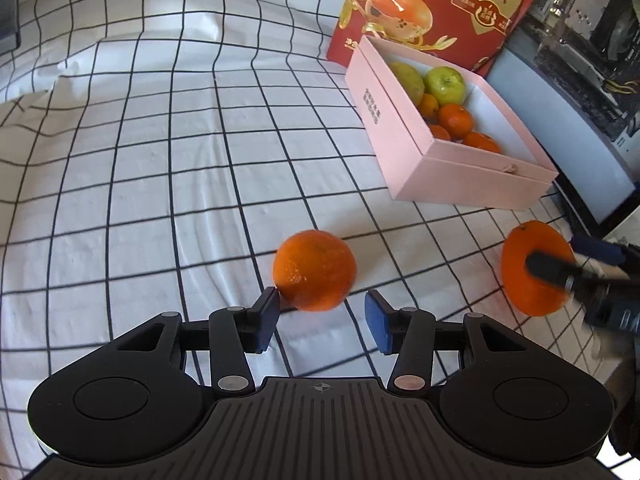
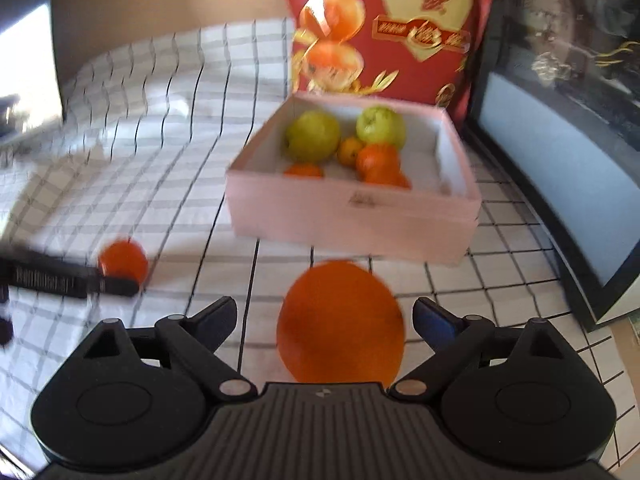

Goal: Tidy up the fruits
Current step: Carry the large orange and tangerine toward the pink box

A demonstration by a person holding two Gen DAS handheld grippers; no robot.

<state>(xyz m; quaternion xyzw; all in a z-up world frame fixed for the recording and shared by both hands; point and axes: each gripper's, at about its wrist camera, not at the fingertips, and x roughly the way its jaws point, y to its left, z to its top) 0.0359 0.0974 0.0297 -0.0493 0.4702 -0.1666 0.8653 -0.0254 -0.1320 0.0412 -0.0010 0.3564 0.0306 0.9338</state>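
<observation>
**Q:** How does the left gripper (image 1: 322, 316) stand?
**A:** Pitched forward and downward, its jaws wide apart, the blue pads (image 1: 378, 322) facing each other with nothing between them.
**Q:** And the right gripper (image 2: 326, 314)?
**A:** It is pitched downward too, with its jaws spread wide. An orange (image 2: 340, 344) sits between them, but a gap shows at the left-hand finger (image 2: 220, 320), so no grip. In the left wrist view one black finger crosses in front of that orange and the blue-padded finger lies behind it.
</observation>
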